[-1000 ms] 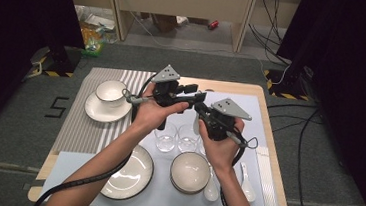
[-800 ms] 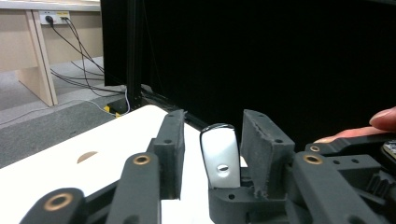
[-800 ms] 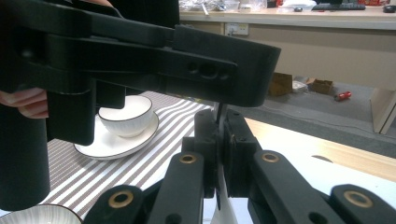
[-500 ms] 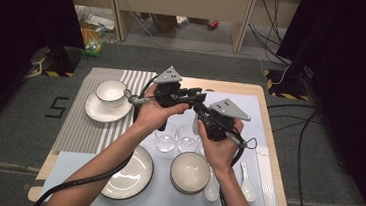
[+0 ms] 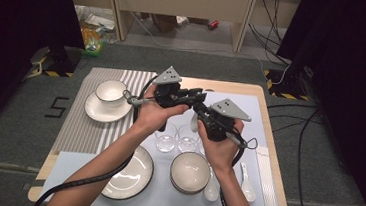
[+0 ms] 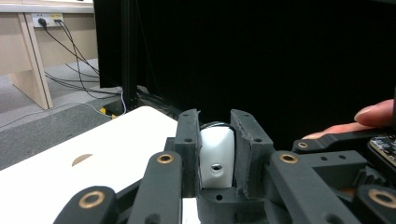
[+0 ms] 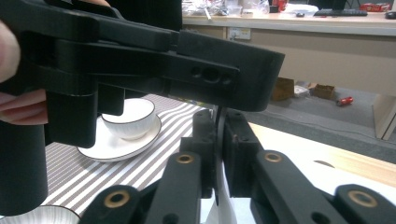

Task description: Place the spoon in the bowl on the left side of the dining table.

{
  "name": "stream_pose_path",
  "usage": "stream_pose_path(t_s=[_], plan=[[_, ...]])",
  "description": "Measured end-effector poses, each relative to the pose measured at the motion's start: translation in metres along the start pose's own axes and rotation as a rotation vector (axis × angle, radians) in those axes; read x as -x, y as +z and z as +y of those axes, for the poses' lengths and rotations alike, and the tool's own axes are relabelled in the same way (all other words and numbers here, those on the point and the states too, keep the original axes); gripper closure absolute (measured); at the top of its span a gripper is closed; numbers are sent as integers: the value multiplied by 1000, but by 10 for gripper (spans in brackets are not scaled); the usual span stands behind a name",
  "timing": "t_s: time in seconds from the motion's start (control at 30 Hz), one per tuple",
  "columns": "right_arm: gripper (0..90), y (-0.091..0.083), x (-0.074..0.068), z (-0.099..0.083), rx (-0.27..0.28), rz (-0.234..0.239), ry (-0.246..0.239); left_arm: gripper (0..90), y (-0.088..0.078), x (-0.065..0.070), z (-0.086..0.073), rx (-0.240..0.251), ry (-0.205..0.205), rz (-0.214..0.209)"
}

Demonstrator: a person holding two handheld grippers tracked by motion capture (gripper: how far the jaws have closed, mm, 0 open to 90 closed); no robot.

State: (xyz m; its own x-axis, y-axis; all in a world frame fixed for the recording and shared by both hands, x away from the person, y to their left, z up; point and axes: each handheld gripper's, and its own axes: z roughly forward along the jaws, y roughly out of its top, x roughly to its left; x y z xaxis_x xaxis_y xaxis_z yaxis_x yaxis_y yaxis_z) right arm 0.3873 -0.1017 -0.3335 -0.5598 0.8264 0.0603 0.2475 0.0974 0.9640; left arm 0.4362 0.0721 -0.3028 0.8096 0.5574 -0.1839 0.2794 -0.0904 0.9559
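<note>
White, small object (image 6: 215,158), maybe a spoon, sits between the jaws of the left gripper (image 5: 199,95); its pads press on both sides of it, and the jaws were just closing. Right gripper (image 5: 196,111) meets it above the table (image 5: 252,91), over two glasses (image 5: 177,138). In the right gripper view a thin white edge (image 7: 218,186) stands in the narrow gap of its jaws, which were just opening; I cannot tell if the pads still press it. Cup w/ saucer (image 5: 107,98) is at left.

we see grey carpet floor (image 5: 12,133), black curtains (image 5: 354,73) at both sides, and a pale wooden bench (image 5: 179,2) behind.
</note>
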Motion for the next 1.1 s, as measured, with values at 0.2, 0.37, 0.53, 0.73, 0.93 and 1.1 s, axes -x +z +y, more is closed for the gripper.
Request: stream_pose_path(t_s=[0.2,0.37,0.53,0.73,0.93,1.1], plan=[[791,0,1,0,-3,5,-12,728,-2,2,3,31,6,10],[765,0,2,-1,0,-1,-23,729,-6,2,7,45,21,22],[658,-3,5,0,-9,15,-30,729,-12,-2,11,78,32,56],[536,-9,9,-2,15,4,-58,730,-19,-6,15,107,27,78],[564,-12,17,-6,9,-17,-50,730,-27,-10,19,123,32,102],[635,-18,25,-10,-2,-52,-35,729,-35,-15,20,134,31,120]])
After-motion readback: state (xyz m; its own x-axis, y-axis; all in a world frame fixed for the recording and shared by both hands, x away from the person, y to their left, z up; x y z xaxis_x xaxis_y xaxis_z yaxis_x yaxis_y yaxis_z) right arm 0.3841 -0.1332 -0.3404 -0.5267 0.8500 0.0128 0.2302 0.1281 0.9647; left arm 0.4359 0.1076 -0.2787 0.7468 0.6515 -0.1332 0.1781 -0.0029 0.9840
